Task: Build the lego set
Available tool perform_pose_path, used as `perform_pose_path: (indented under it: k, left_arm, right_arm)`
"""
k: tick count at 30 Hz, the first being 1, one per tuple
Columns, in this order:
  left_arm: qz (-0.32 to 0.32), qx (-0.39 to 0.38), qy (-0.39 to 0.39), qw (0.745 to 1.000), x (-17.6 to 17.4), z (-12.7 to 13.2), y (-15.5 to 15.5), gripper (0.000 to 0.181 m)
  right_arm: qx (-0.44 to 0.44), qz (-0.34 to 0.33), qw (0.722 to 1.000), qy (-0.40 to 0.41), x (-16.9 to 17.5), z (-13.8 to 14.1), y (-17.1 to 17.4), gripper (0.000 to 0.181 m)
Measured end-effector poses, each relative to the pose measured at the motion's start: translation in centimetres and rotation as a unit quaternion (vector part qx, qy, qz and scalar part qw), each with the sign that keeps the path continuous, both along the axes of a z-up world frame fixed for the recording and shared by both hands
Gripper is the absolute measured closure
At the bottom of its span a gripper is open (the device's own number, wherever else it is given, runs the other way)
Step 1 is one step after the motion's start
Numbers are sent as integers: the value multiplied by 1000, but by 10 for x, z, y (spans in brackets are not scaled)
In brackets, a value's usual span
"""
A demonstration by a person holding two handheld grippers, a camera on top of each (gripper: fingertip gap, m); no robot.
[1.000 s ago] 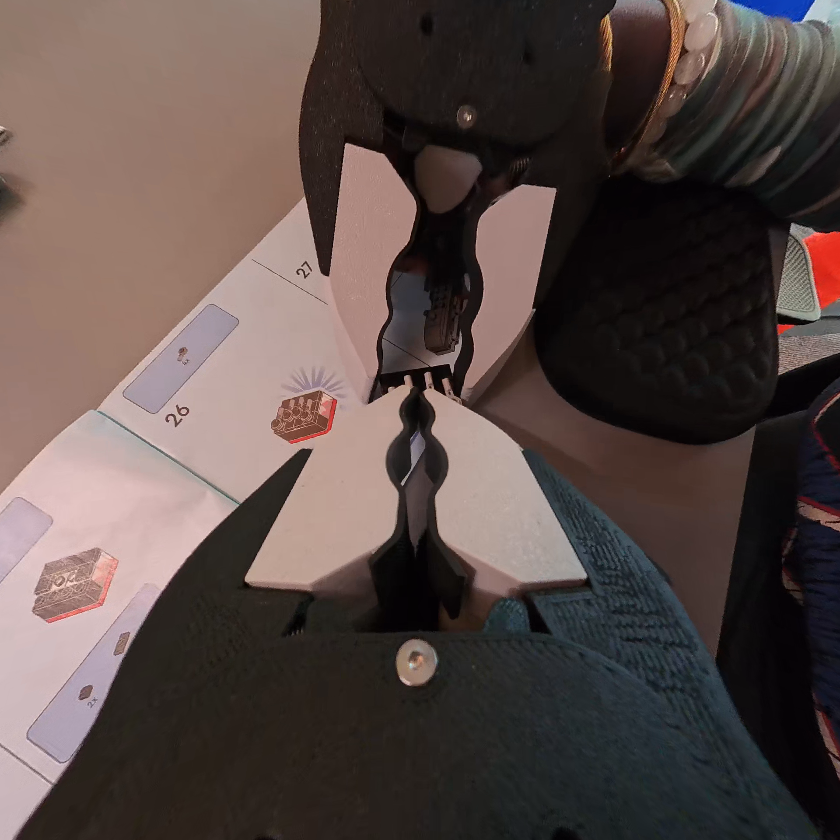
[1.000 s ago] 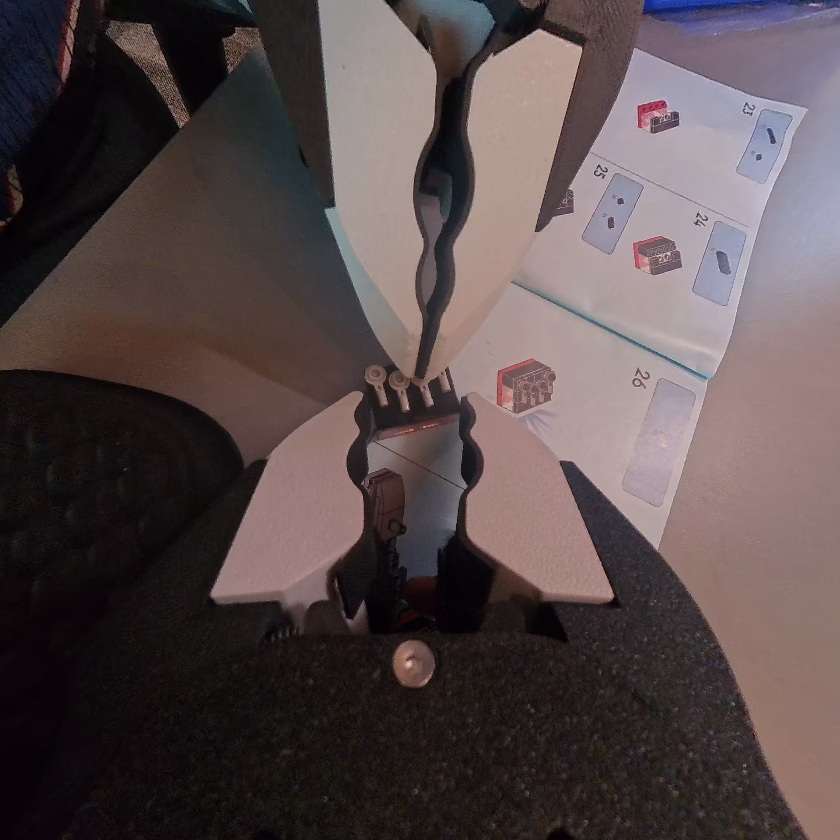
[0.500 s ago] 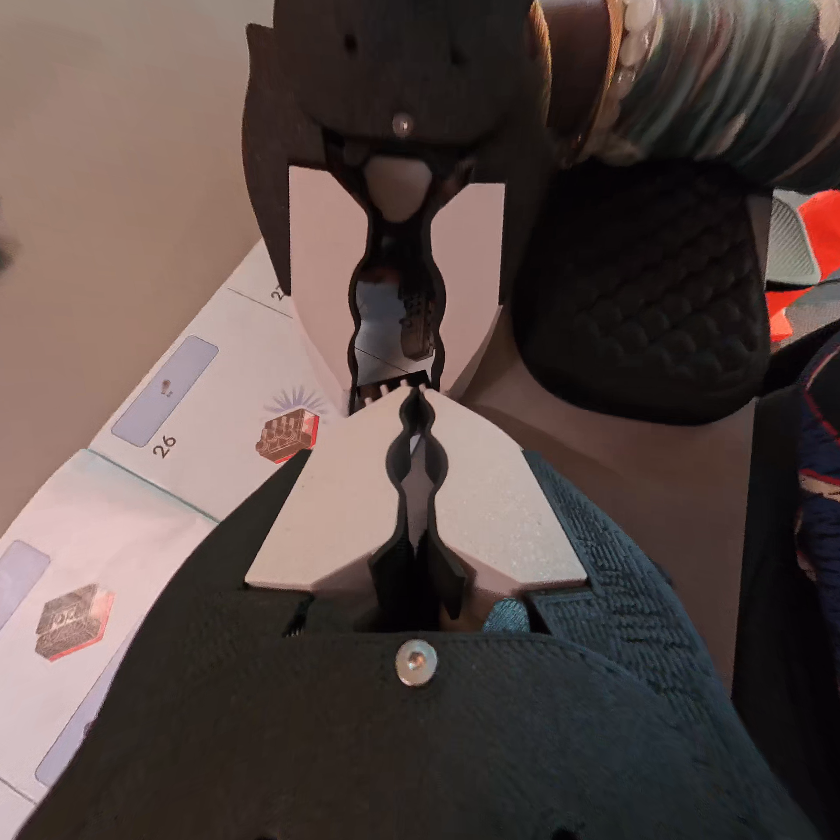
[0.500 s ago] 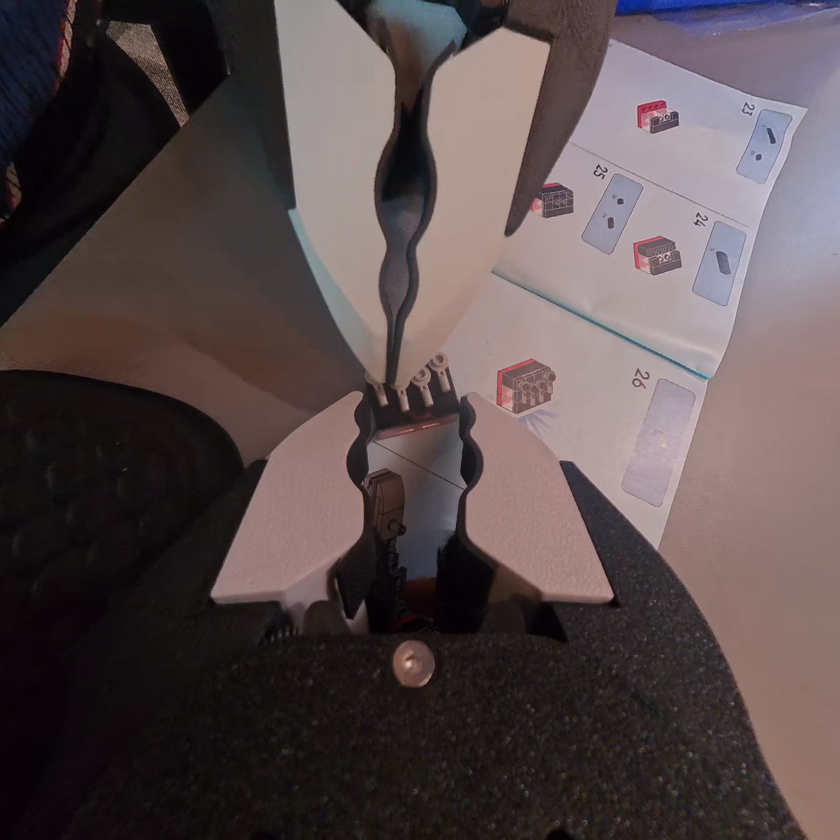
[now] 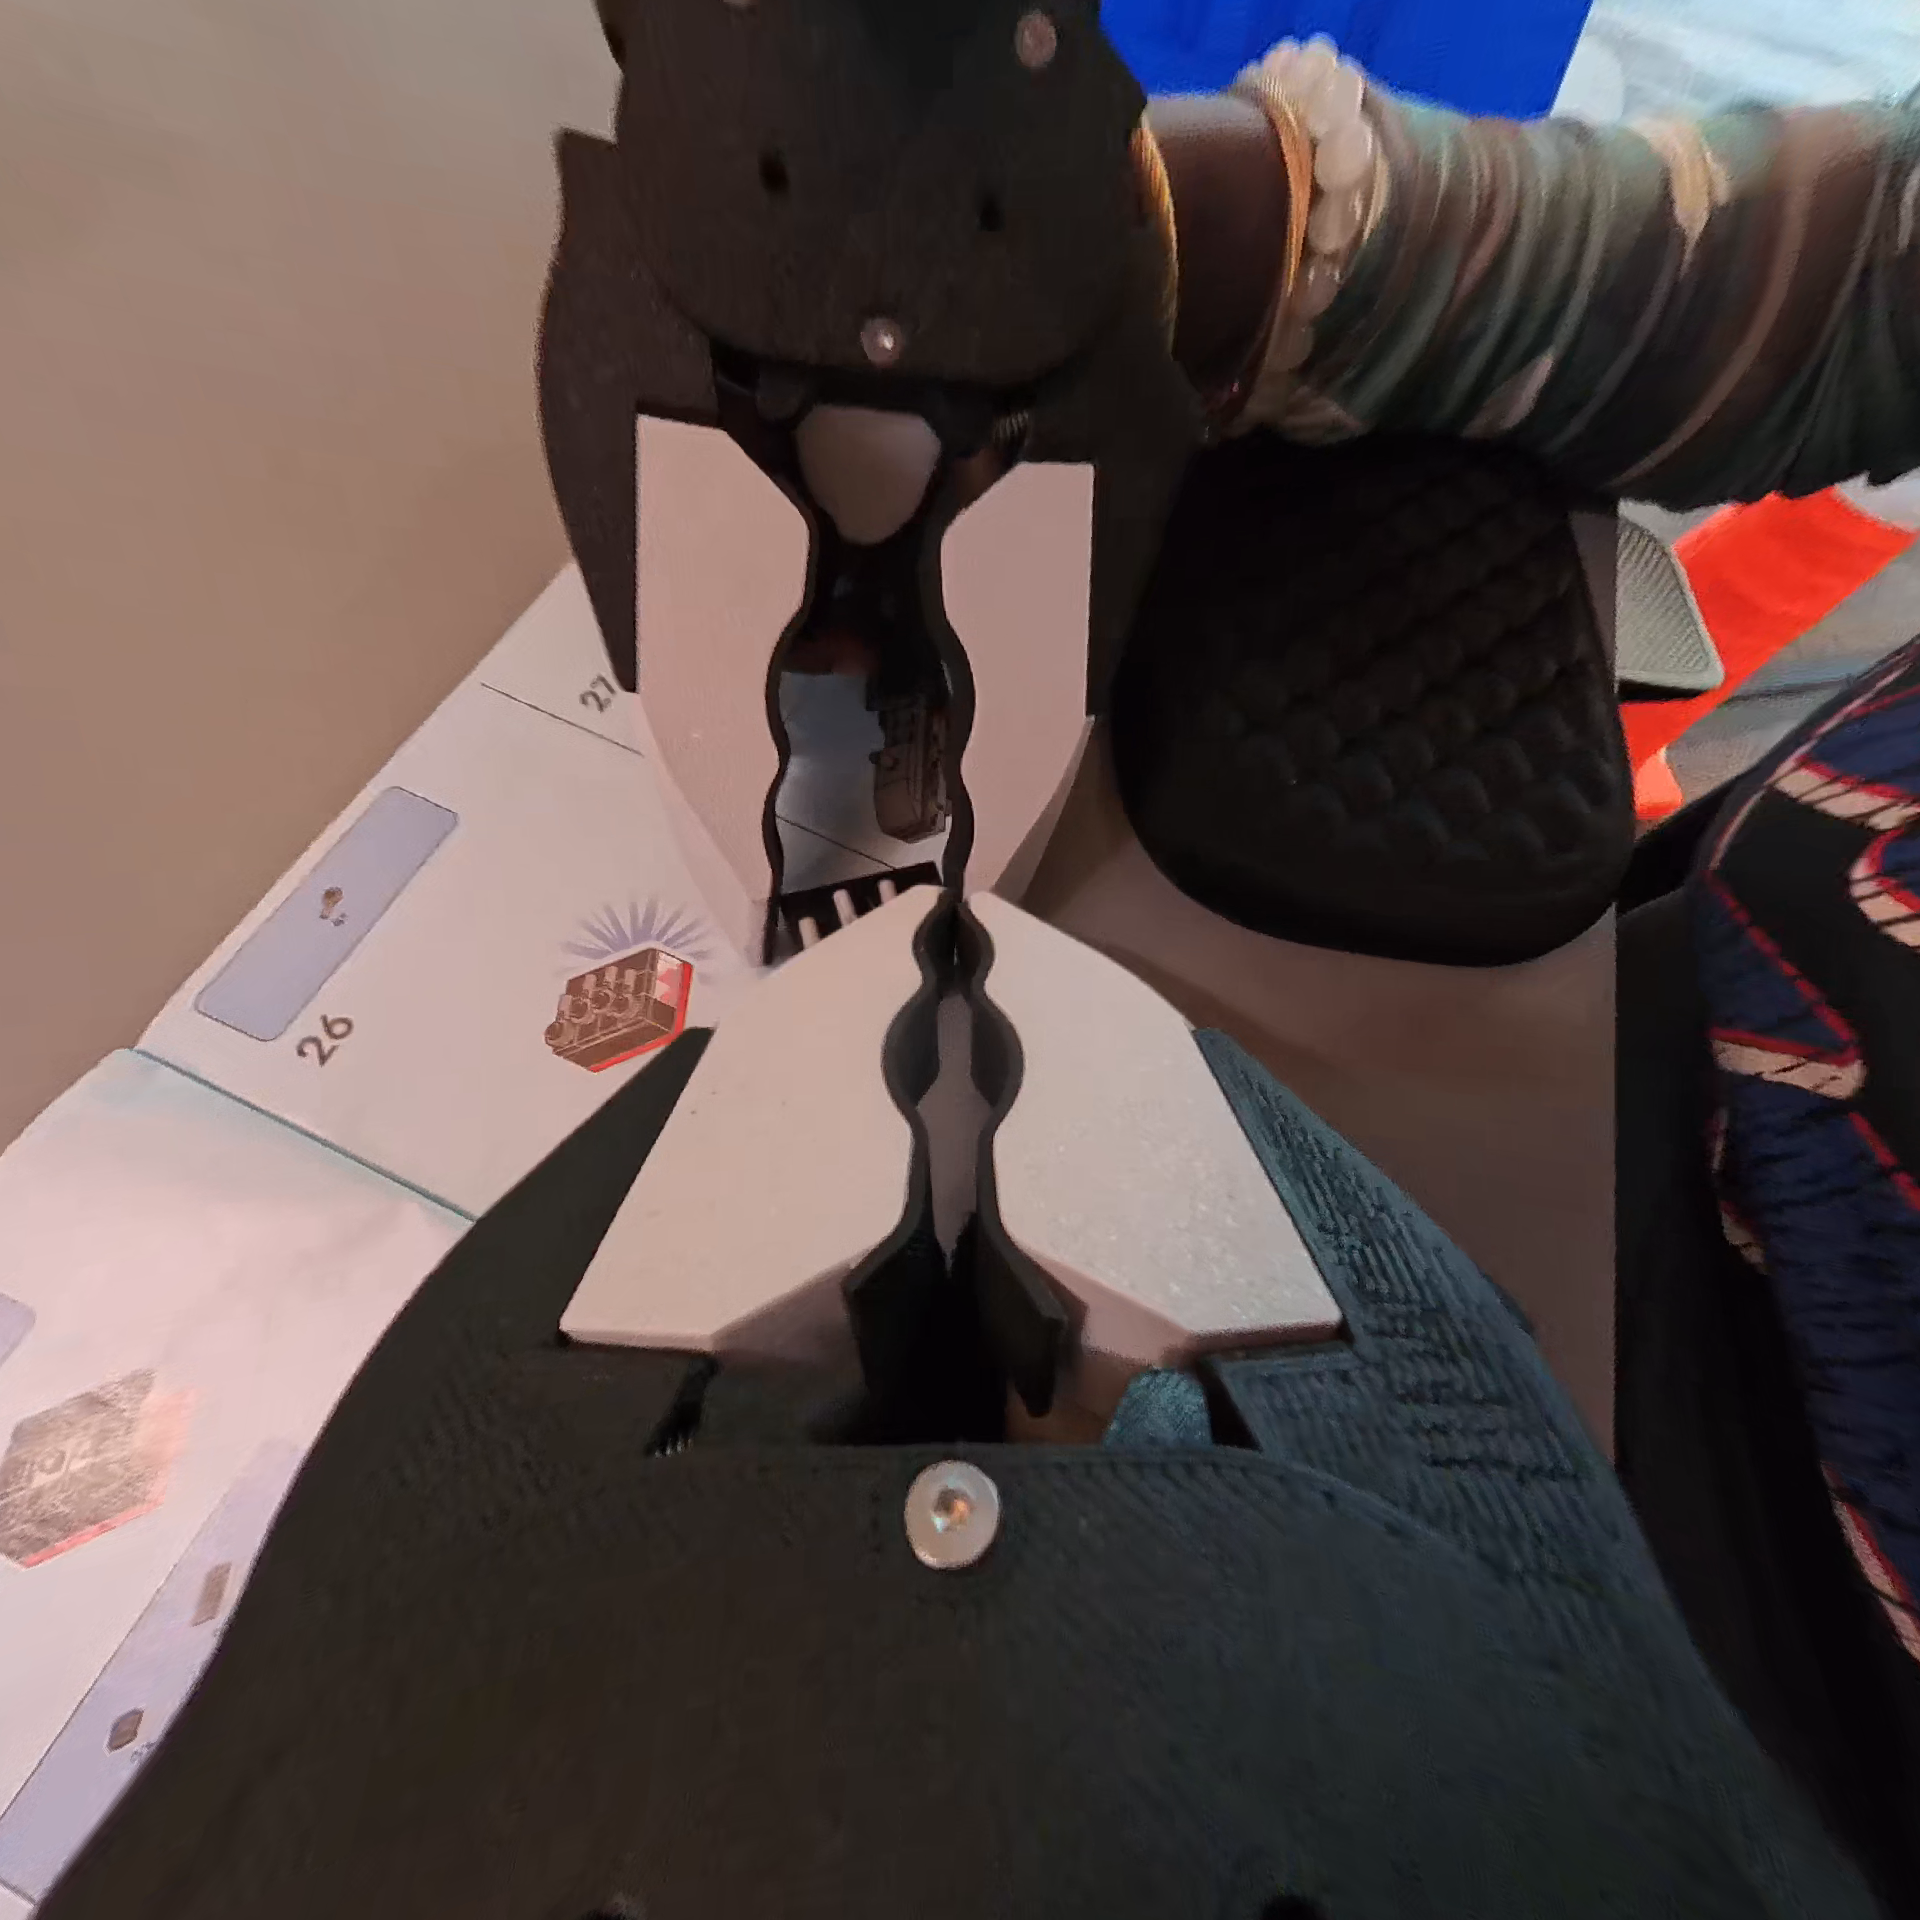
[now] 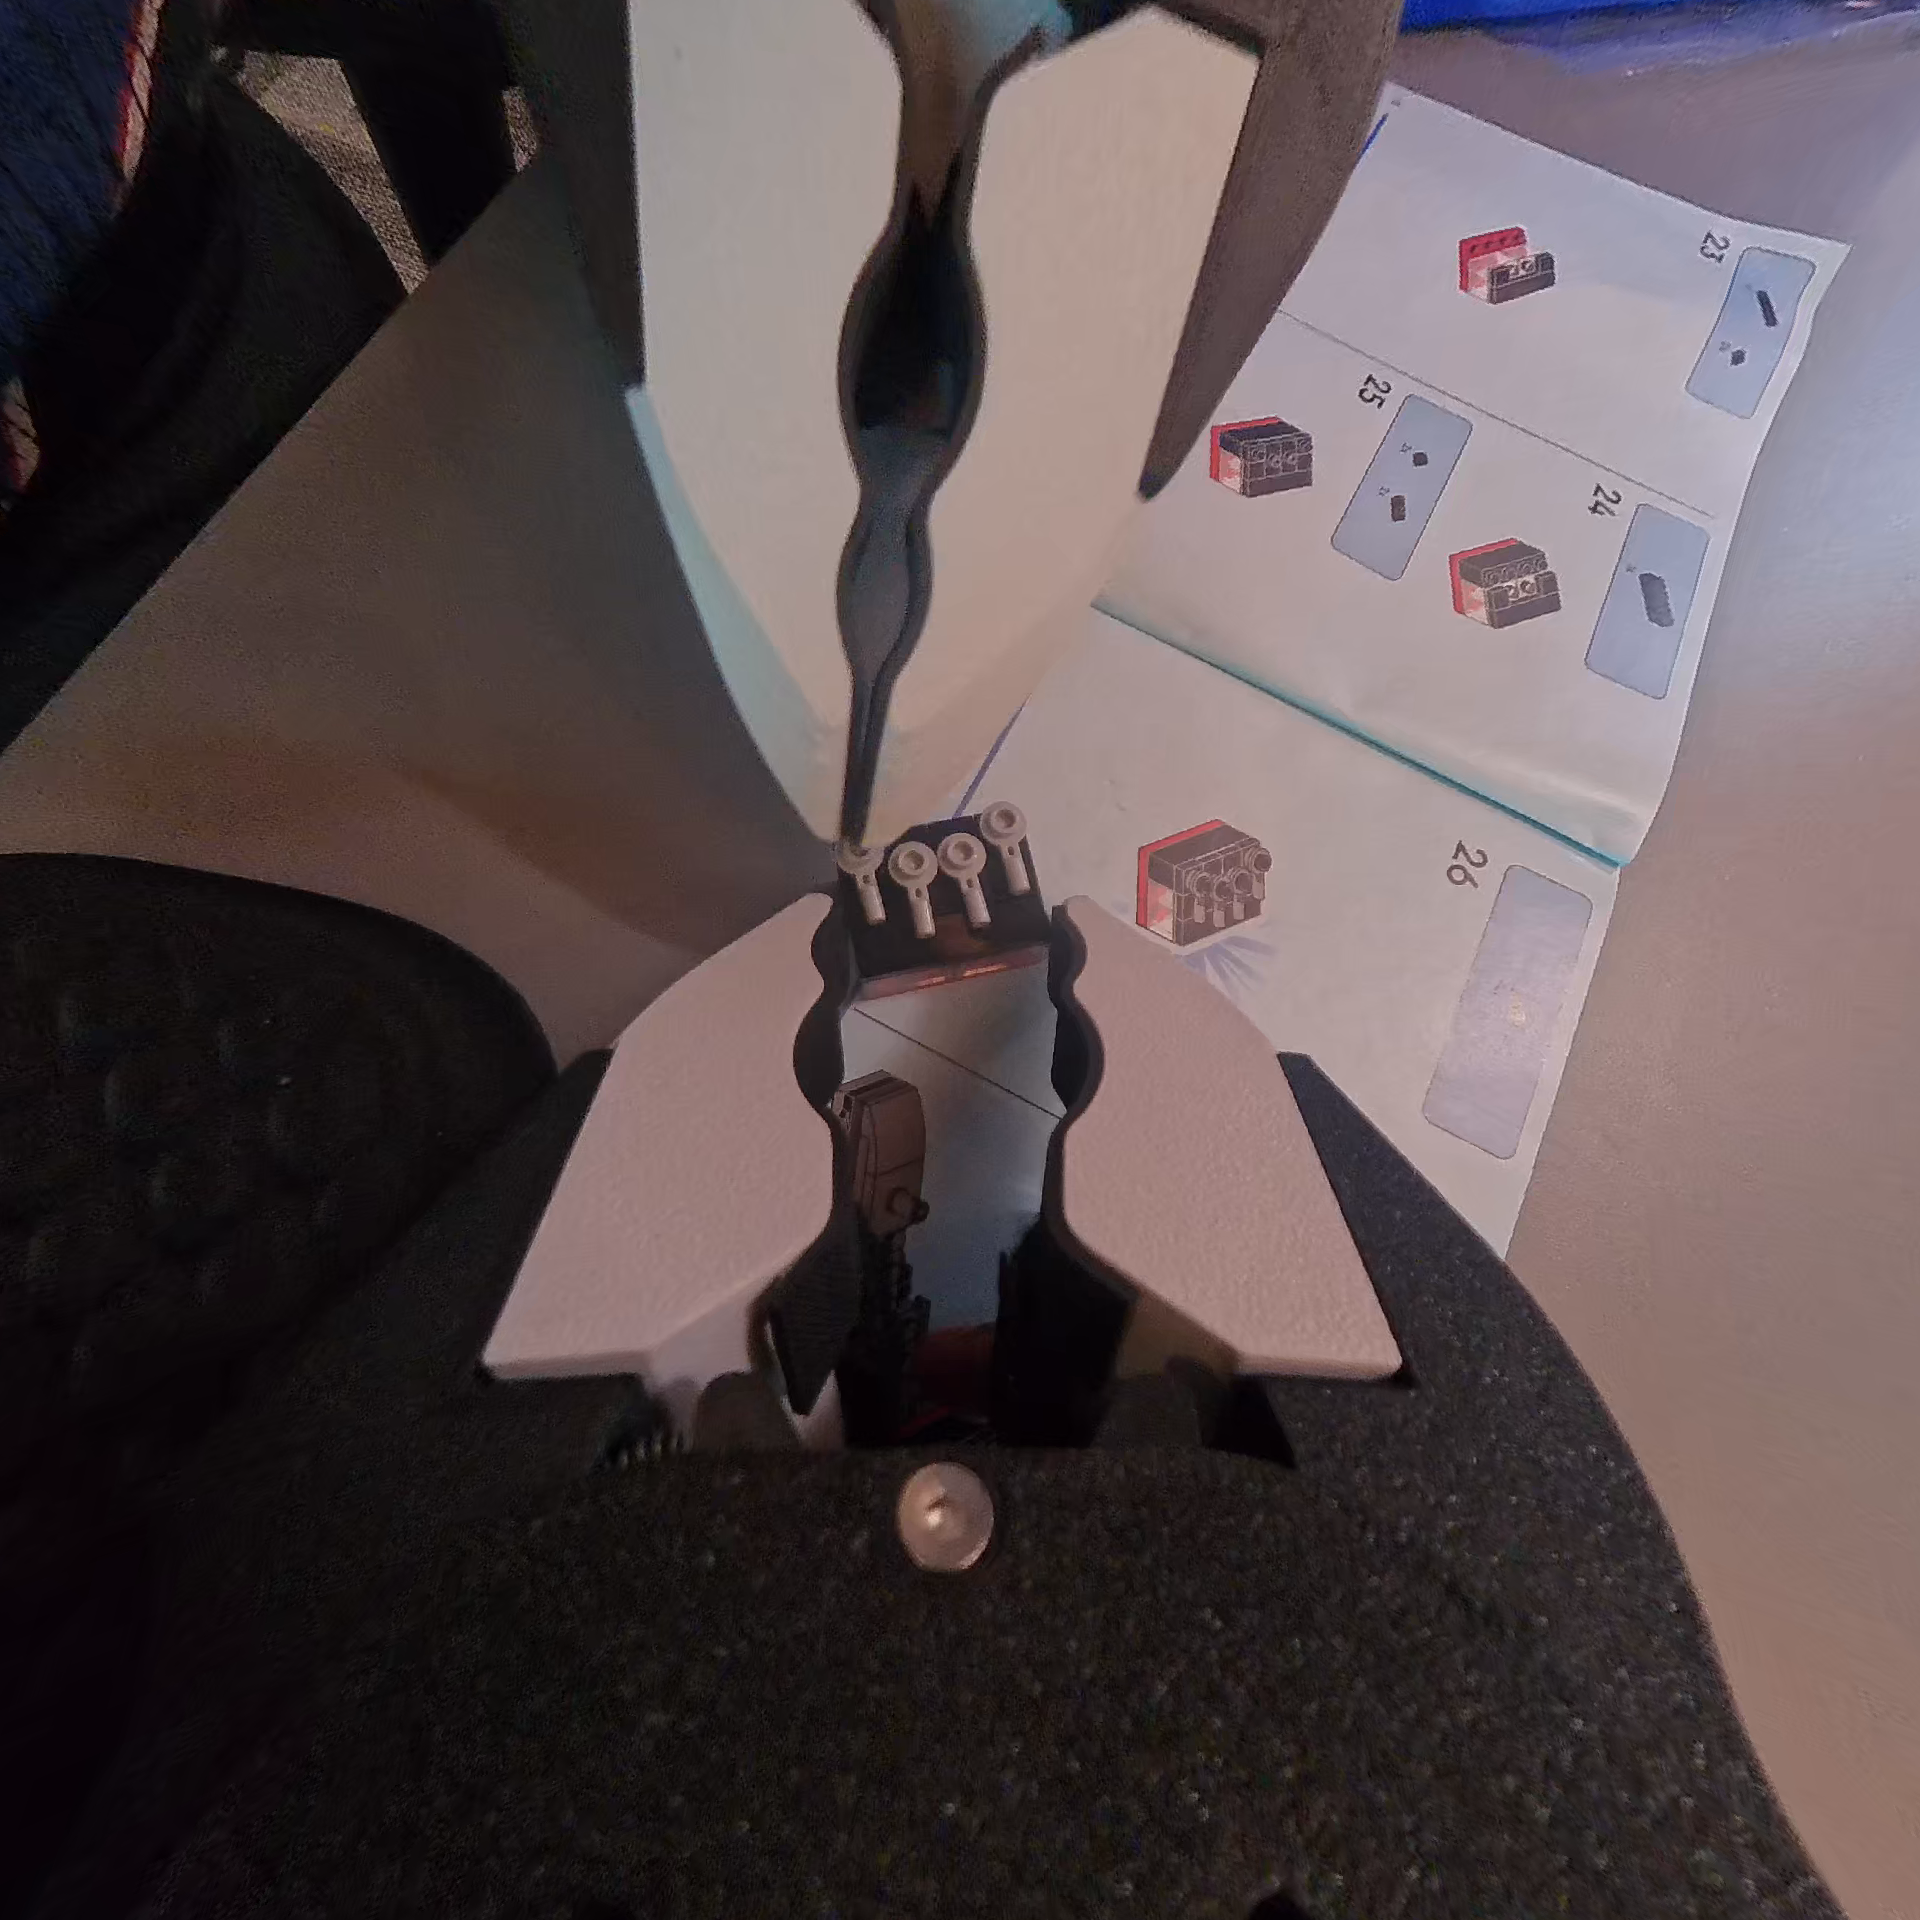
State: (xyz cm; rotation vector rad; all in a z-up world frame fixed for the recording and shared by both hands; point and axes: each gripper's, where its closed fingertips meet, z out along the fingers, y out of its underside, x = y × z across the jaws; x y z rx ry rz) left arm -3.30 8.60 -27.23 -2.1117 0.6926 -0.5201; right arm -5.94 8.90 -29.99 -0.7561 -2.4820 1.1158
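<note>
My right gripper [image 6: 940, 925] is shut on a small black lego block [image 6: 940, 935] with a red base and a row of several light grey pins [image 6: 914, 868] on top, held just above the instruction booklet [image 6: 1403, 644]. My left gripper [image 6: 854, 831] comes in from above, shut, with its tip touching the leftmost pin. In the left wrist view the left gripper [image 5: 951, 920] is shut right beside the block [image 5: 842, 909], which the right gripper [image 5: 862, 904] holds. I see nothing held between the left fingers.
The open booklet [image 5: 416, 987] lies on the tan table [image 5: 260, 416]. A black padded cushion [image 5: 1351, 727] sits at the table's edge, also in the right wrist view [image 6: 208, 1091]. A person's sleeved wrist with bracelets [image 5: 1455, 281] holds the right gripper. My two grippers' fingertips are within a few centimetres of each other.
The left gripper's tip has slid along the row of pins, from the third pin to the leftmost one. The right gripper has held the block still.
</note>
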Motion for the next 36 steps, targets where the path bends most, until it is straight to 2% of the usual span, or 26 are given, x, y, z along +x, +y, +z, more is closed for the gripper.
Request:
perform_pose_path:
  k: [3, 8, 18, 20, 22, 23, 24, 25, 28, 30, 33, 36]
  left_arm:
    - [-7, -17, 42, 999, 3, -11, 0, 181]
    - [3, -10, 57, 998, 1, -12, 1, 181]
    - [-2, -21, 35, 999, 1, -11, 0, 181]
    - [0, 3, 1, 1000, 1, 4, 2, 181]
    - [27, 100, -75, 992, -5, 43, 9, 181]
    - [52, 149, -110, 981, -14, 65, 12, 177]
    - [79, 191, -136, 969, -26, 83, 13, 162]
    - [107, 227, -154, 956, -38, 97, 13, 157]
    - [149, 307, -179, 923, -63, 124, 4, 148]
    - [152, 335, -175, 913, -67, 134, -3, 147]
    - [135, 360, -145, 912, -61, 144, -9, 145]
    - [109, 384, -99, 911, -48, 154, -14, 141]
  right_arm:
    - [1, 0, 1000, 1, 0, 0, 0, 144]
    - [1, -7, 1000, 1, -1, 0, 1, 144]
    - [6, -7, 1000, 11, -1, 0, 1, 144]
    - [13, -14, 999, 27, -2, 1, 4, 145]
    - [3, -35, 999, 41, -6, 8, 10, 145]
    - [-9, -51, 997, 52, -9, 15, 14, 145]
    - [-28, -72, 995, 70, -14, 26, 18, 145]
    - [-55, -94, 990, 89, -18, 39, 22, 145]
    - [-189, -147, 962, 127, -25, 90, 26, 145]
    - [-301, -167, 927, 146, -25, 126, 25, 145]
    - [-451, -149, 863, 174, -15, 175, 20, 145]
    - [-528, -112, 817, 202, -1, 205, 10, 145]
